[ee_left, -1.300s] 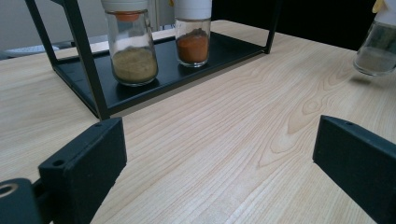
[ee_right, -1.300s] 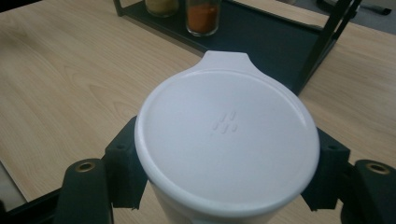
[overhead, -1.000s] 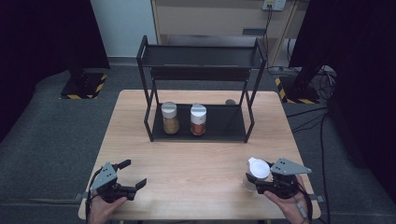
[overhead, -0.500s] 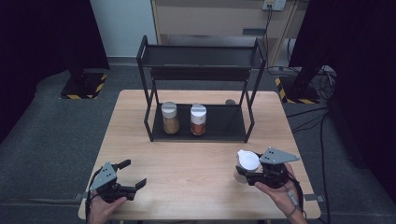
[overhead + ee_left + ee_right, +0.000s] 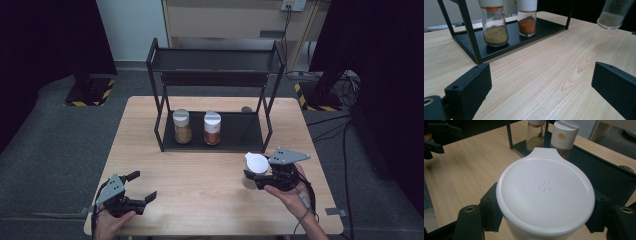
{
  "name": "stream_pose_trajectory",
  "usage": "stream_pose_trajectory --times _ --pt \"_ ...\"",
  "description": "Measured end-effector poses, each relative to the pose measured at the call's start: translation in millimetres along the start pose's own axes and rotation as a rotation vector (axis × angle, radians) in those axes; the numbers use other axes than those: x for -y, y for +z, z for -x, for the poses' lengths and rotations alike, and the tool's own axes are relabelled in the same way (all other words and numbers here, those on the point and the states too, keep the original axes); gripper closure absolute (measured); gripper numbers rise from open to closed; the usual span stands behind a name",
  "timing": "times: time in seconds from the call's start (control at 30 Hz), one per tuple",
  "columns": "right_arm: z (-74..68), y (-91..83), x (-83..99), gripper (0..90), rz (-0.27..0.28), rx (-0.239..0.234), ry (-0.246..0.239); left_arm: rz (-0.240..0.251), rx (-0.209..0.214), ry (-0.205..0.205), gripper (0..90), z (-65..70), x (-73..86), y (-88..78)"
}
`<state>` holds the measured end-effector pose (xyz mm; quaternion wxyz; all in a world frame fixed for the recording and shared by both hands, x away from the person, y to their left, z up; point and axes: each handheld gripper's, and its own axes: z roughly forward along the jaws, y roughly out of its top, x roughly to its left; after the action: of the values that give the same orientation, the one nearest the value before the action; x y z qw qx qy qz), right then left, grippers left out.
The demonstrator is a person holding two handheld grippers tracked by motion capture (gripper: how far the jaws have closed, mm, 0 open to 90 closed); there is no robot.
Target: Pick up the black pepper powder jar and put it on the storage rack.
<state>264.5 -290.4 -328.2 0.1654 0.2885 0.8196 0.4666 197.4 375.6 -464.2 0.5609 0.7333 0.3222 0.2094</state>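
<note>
The step in hand looks like carrying a spice jar point(image 5: 255, 165) over to the black rack point(image 5: 215, 135) to stand it with the others. The right tool point(image 5: 260, 176) is clamped on the jar, one jaw on each side just under its white lid. In the left gripper view the jar's glass bottom hangs in the air above the surface point(image 5: 200, 175), so the jar is lifted. It is at about 4 o'clock on the surface, just in front of the rack's right leg.

On the rack's bottom shelf stand a jar of tan spice point(image 5: 182, 127) and a jar of red spice point(image 5: 212, 129), side by side. The bare spot is to their right.

Next, I think the jar must go toward 12 o'clock, slip in past the rack's right leg and under the upper shelf, and be put down upright beside the red one.

The left tool point(image 5: 141, 186) rests at about 7 o'clock, jaws wide apart, holding nothing.
</note>
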Motion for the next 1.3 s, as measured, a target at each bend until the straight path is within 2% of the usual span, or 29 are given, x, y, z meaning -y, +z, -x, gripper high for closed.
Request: stream_pose_trajectory --times 0.4,0.73,0.97,1.3 --pt "4.1 12.6 -24.8 31.0 0.006 0.037 0.012 0.002 0.001 -0.001 2.0 -0.2 0.1 -0.2" --pt "13.3 25.1 -43.2 31.0 0.014 0.064 0.041 -0.001 0.004 0.004 2.0 0.2 -0.3 0.2" --pt "20.5 35.1 -58.4 31.0 0.011 0.103 0.037 0.000 0.004 0.004 2.0 0.2 -0.3 0.1" --pt "33.1 49.1 -71.9 31.0 0.004 0.123 0.033 -0.001 0.004 0.003 2.0 0.0 -0.1 0.3"
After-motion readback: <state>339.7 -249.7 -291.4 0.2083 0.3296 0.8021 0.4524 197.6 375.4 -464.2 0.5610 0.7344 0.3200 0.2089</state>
